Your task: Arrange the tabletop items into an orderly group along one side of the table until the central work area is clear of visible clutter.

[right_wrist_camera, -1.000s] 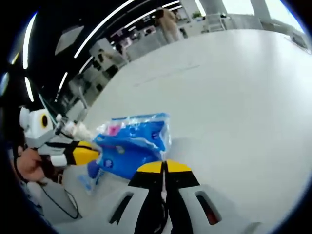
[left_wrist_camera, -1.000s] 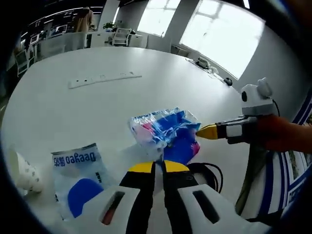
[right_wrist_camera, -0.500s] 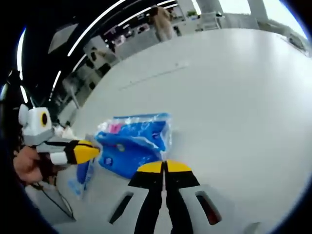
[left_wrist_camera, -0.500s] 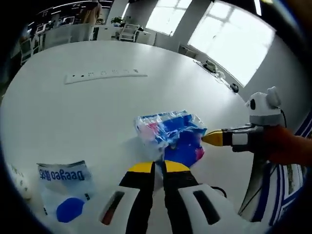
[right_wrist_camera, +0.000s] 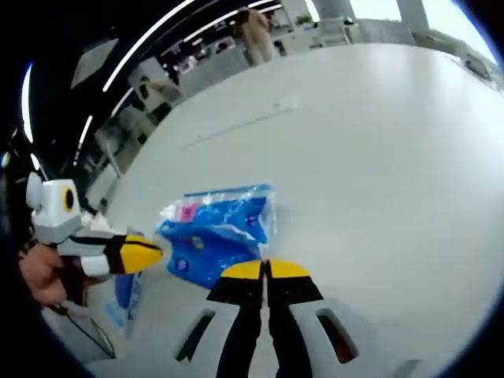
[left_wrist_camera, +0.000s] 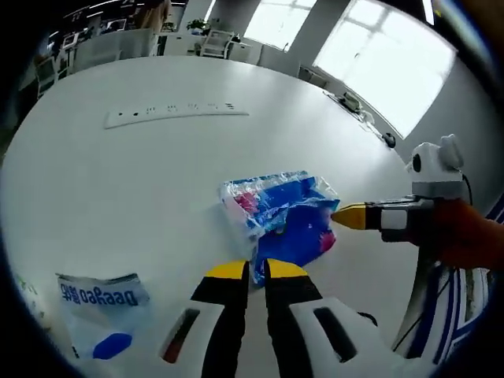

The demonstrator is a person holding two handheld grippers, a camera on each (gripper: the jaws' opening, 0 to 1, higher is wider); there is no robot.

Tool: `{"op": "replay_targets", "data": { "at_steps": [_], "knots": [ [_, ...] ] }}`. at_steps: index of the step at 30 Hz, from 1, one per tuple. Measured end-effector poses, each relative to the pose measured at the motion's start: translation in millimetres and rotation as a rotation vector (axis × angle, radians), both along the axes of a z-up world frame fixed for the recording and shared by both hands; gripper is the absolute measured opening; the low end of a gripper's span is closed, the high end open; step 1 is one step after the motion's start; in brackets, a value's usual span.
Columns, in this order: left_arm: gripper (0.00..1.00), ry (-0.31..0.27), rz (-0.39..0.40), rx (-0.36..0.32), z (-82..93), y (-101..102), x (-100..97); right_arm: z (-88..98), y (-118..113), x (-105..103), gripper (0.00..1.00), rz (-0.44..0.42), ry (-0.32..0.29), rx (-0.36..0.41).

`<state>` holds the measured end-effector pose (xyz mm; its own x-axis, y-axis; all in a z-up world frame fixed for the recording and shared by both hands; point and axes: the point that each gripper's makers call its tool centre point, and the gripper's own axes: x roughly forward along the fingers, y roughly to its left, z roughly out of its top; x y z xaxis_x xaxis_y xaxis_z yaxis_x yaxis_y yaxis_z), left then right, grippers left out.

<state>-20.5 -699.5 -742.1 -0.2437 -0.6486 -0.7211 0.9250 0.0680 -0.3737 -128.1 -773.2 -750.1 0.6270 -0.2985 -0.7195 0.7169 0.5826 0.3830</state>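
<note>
Both grippers' fingers are pressed together on nothing: the left gripper (left_wrist_camera: 250, 270) points at the blue tissue pack (left_wrist_camera: 282, 214) just beyond its tips, the right gripper (right_wrist_camera: 266, 269) just beside it. A flat "Deeyeo" pack (left_wrist_camera: 101, 309) lies nearer; a white power strip (left_wrist_camera: 175, 113) farther across the table (left_wrist_camera: 118, 181).

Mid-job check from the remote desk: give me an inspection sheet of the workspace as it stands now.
Surface: white table, mostly bare.
Job's things: blue plastic pack lying on the table between both tongs; Deeyeo sachet near the left tongs' side.
Clutter: white object at the edge beyond the sachet, too cut off to identify.
Grippers: left tongs shut, at the pack's near edge, grip not discernible; right tongs shut, at the pack's edge; a hand holds them.
Cables: dark cable below the left tongs.
Surroundings: long white strip farther out on the table; bright windows; office desks and chairs behind.
</note>
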Motion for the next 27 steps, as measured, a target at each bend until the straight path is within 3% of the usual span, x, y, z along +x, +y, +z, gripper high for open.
{"op": "replay_targets", "data": {
  "at_steps": [11,16,27],
  "knots": [
    [0.07,0.007,0.009,0.013,-4.4,1.9,3.4,-5.0,-0.7,4.7,0.0,0.047,0.017,-0.009],
    [0.07,0.004,0.001,0.019,-8.5,2.5,1.9,-3.4,2.1,7.9,0.0,0.137,0.038,-0.047],
    [0.06,0.014,0.004,0.016,-7.4,5.0,-1.7,-5.3,-4.9,3.6,0.04,0.139,0.062,-0.053]
  ]
}}
